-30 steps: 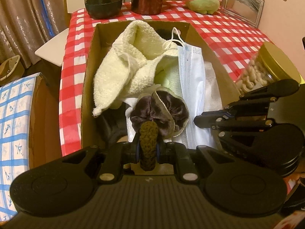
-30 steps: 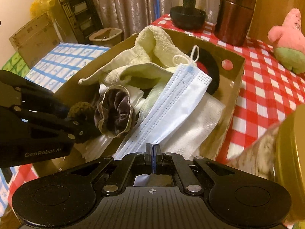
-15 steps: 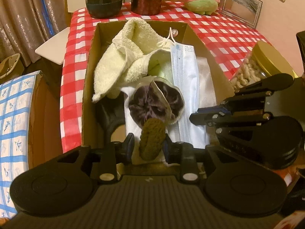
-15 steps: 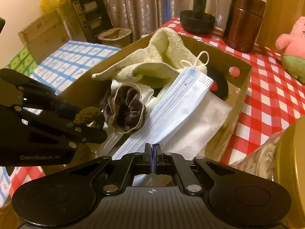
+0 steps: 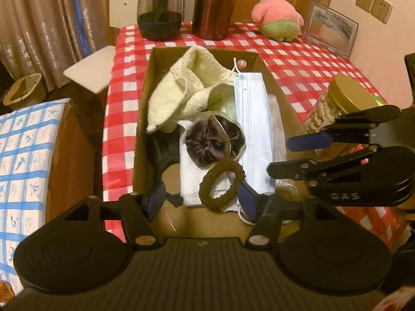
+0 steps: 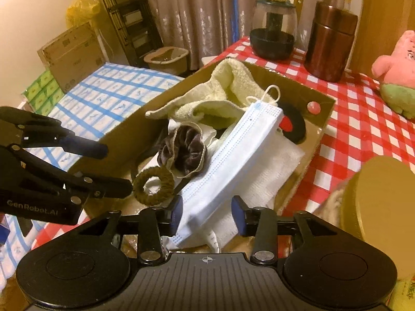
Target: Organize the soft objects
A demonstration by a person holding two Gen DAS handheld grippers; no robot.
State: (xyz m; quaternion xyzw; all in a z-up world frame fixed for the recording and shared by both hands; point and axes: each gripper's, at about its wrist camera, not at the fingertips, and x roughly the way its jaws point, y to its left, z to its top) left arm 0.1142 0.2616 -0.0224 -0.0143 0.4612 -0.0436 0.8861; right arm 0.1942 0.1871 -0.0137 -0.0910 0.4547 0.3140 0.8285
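Left wrist view: my left gripper [image 5: 202,198] hangs over the near end of the cardboard box [image 5: 142,119] with its fingers spread, the brown hair tie [image 5: 222,185] lying loose between them on a folded white cloth [image 5: 190,178], gripped by nothing. My right gripper [image 6: 206,211] stands released too, its fingers straddling the near end of the blue face mask [image 6: 241,153], which lies lengthwise in the box beside the dark scrunchie [image 6: 185,150] and the yellow towel [image 6: 220,88]. The risk, as I judge it: the mask's end overhangs the heap and could slide out, or an ear loop could snag a fingertip as I withdraw. The gold-lidded jar [image 5: 337,103] stands close on the right of the box on the checked desk [image 5: 298,62]; the open room is straight up and toward me.
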